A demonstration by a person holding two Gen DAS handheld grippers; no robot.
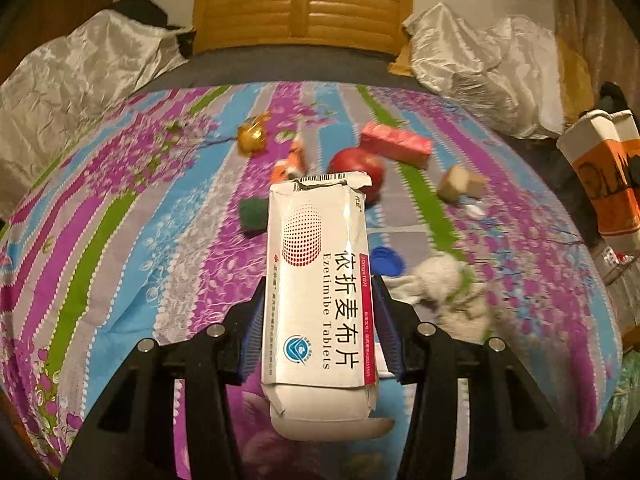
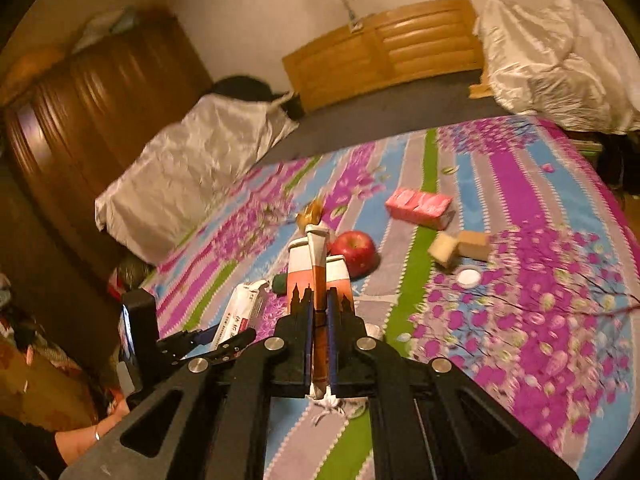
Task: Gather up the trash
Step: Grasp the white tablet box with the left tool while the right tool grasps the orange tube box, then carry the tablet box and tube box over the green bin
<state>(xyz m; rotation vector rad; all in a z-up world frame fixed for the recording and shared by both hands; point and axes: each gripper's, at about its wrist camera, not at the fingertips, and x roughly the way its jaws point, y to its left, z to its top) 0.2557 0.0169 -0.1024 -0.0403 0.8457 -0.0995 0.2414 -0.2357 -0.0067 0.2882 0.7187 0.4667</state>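
We see the bedspread (image 1: 120,240) covering the bed, with the headboard (image 1: 302,12) at twelve o'clock beyond it. Held above the spread, the tablet box (image 1: 320,280) sits between the left gripper (image 1: 320,320) pads, pointing to twelve. Behind its far end lies the apple (image 1: 356,162); the long box (image 1: 396,144) lies at one o'clock from the apple, the sponge block (image 1: 460,186) at three. At the box's three o'clock lie the cap (image 1: 386,260) and the crumpled tissue (image 1: 444,284). The right gripper (image 2: 319,344) pinches the paper bag (image 2: 320,276), lifted before the apple.

Tablet box (image 1: 320,280) in hand-held gripper (image 1: 320,328)
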